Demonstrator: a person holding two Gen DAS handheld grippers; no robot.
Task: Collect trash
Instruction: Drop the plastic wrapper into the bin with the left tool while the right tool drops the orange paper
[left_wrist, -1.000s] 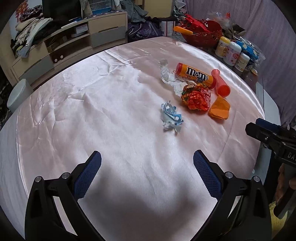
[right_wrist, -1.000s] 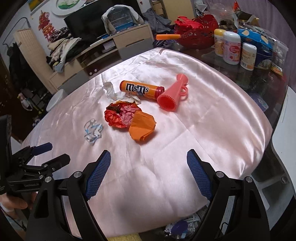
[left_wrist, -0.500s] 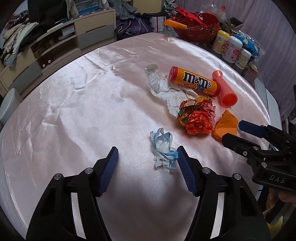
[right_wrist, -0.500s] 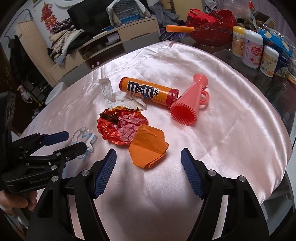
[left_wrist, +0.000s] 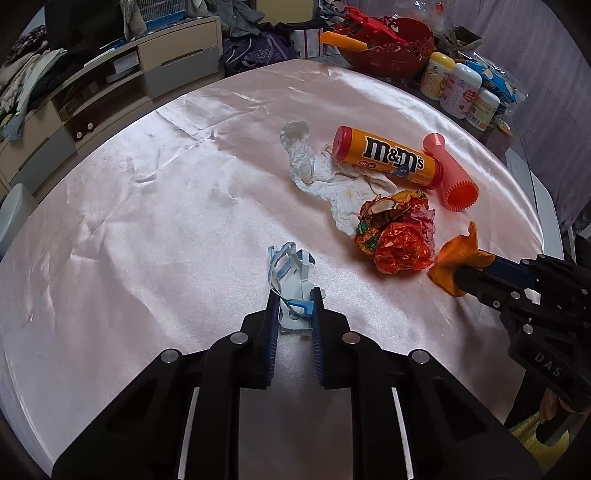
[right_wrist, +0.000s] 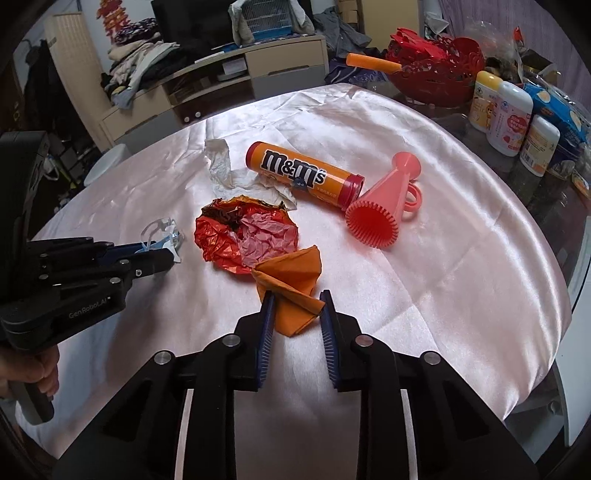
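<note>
A crumpled blue and white scrap lies on the pink satin cloth. My left gripper is closing on the scrap's near end, and its pads press on it. In the right wrist view, a folded orange paper sits between the closing jaws of my right gripper, both pads against it. Beyond lie a red-orange foil wrapper, a white tissue, an m&m's tube and a pink ribbed cone. Each gripper shows in the other's view: the right gripper, the left gripper.
A red basket and several bottles crowd the table's far right edge. A low cabinet with piled clothes stands behind the table. A hand holds the left gripper's handle.
Both grippers moved forward and down to the trash and went from wide open to closed, the left on the blue and white scrap, the right on the orange paper.
</note>
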